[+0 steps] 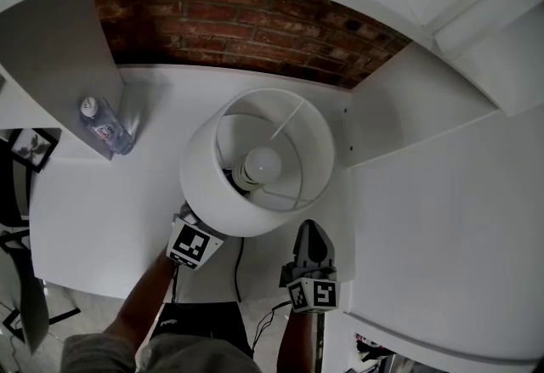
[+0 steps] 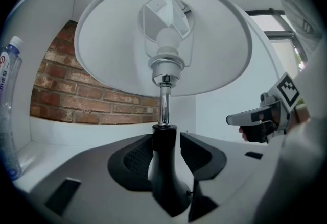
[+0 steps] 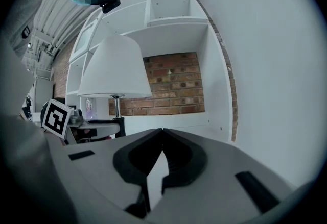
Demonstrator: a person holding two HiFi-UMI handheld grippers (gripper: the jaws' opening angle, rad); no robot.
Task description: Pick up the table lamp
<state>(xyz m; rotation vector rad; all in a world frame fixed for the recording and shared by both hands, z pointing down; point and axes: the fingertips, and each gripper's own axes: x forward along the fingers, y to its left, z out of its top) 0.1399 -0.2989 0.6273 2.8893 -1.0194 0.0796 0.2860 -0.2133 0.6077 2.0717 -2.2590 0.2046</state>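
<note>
The table lamp stands upright on the white shelf top point(image 1: 102, 218), with a white drum shade point(image 1: 204, 184) and a lit-looking bulb point(image 1: 262, 164) inside. In the left gripper view its chrome stem point(image 2: 164, 105) rises from a black flared base point(image 2: 164, 172). My left gripper point(image 2: 166, 136) is open, its jaws on either side of the base's neck, with a gap showing on the right side. In the head view the shade hides its fingertips and only its marker cube point(image 1: 194, 244) shows. My right gripper point(image 3: 162, 131) is shut on nothing, right of the lamp near the front edge.
A clear water bottle point(image 1: 106, 125) stands at the left against a white partition. A brick wall point(image 1: 255, 23) closes the back, and white shelf walls rise on the right. The lamp's black cable point(image 1: 240, 265) hangs over the front edge. A framed picture point(image 1: 34, 149) lies far left.
</note>
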